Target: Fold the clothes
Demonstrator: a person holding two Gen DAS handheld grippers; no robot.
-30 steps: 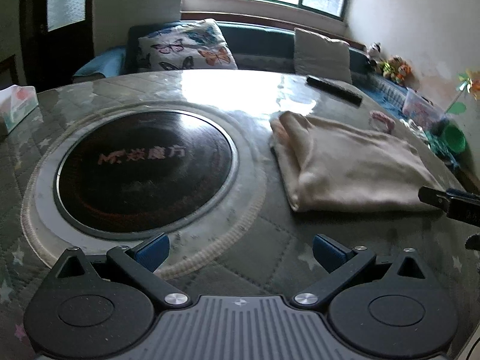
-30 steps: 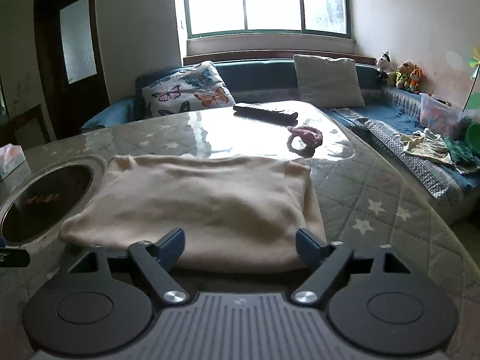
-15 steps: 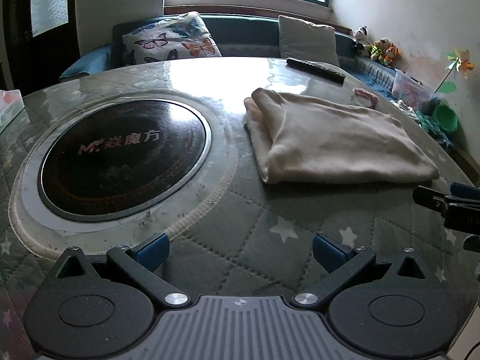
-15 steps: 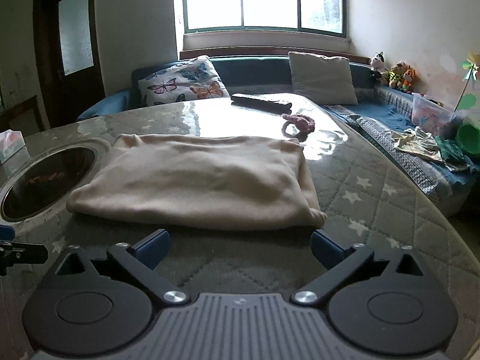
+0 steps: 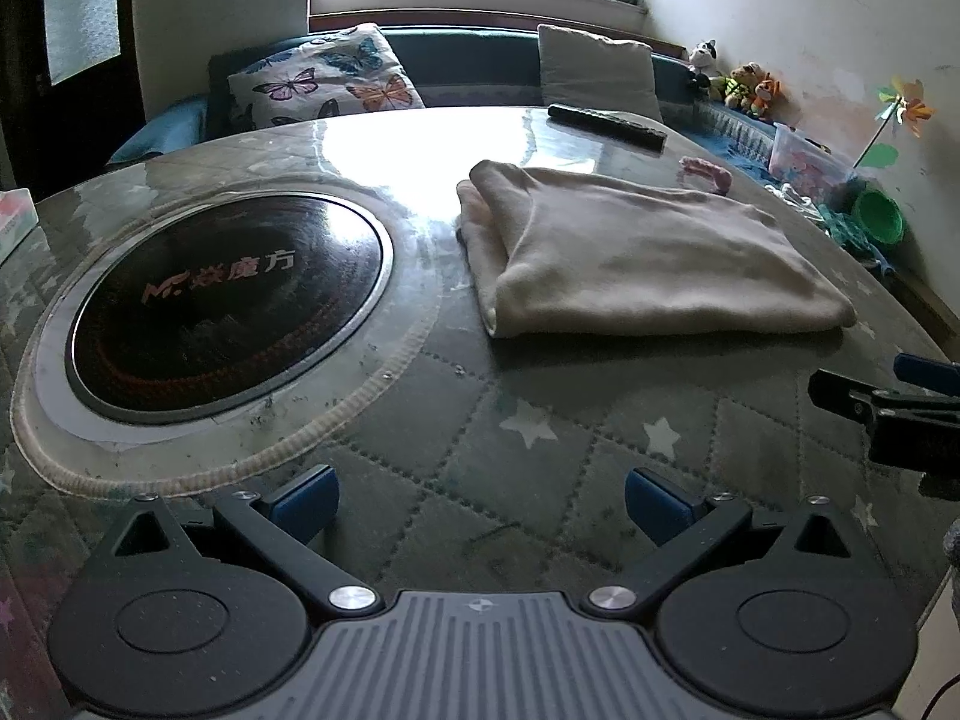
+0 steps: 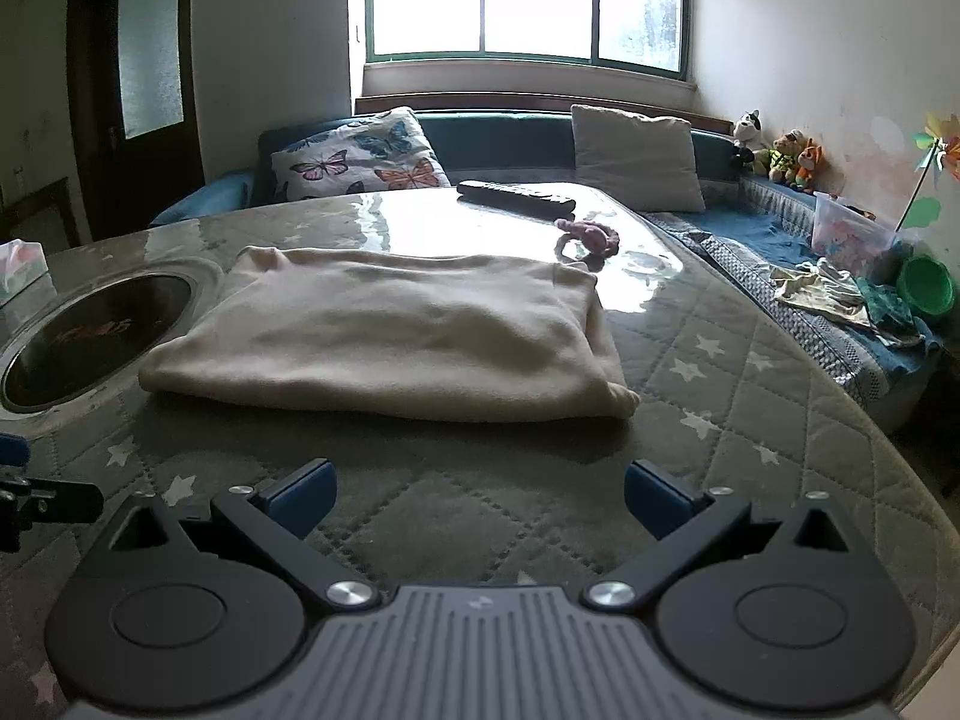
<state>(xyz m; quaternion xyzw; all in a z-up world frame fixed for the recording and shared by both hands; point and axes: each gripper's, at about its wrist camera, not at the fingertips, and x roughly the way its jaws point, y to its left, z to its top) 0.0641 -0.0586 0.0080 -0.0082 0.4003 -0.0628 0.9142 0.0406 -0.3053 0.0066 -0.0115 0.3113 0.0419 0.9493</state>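
A beige garment (image 5: 648, 258) lies folded in a flat rectangle on the round table; it also shows in the right wrist view (image 6: 390, 336). My left gripper (image 5: 480, 495) is open and empty, hovering over the quilted cover near the table's front edge, well short of the garment. My right gripper (image 6: 480, 492) is open and empty too, in front of the garment's near edge with a gap between them. The right gripper's tip shows at the right edge of the left wrist view (image 5: 888, 408).
A round black cooktop (image 5: 222, 300) is set in the table on the left. A remote (image 6: 516, 195) and a pink hair tie (image 6: 588, 237) lie beyond the garment. A tissue box (image 6: 21, 261) sits far left. A sofa with cushions (image 6: 360, 153) stands behind.
Both grippers have drawn back from the folded garment toward the table's near edge. The garment lies still, and both stay open.
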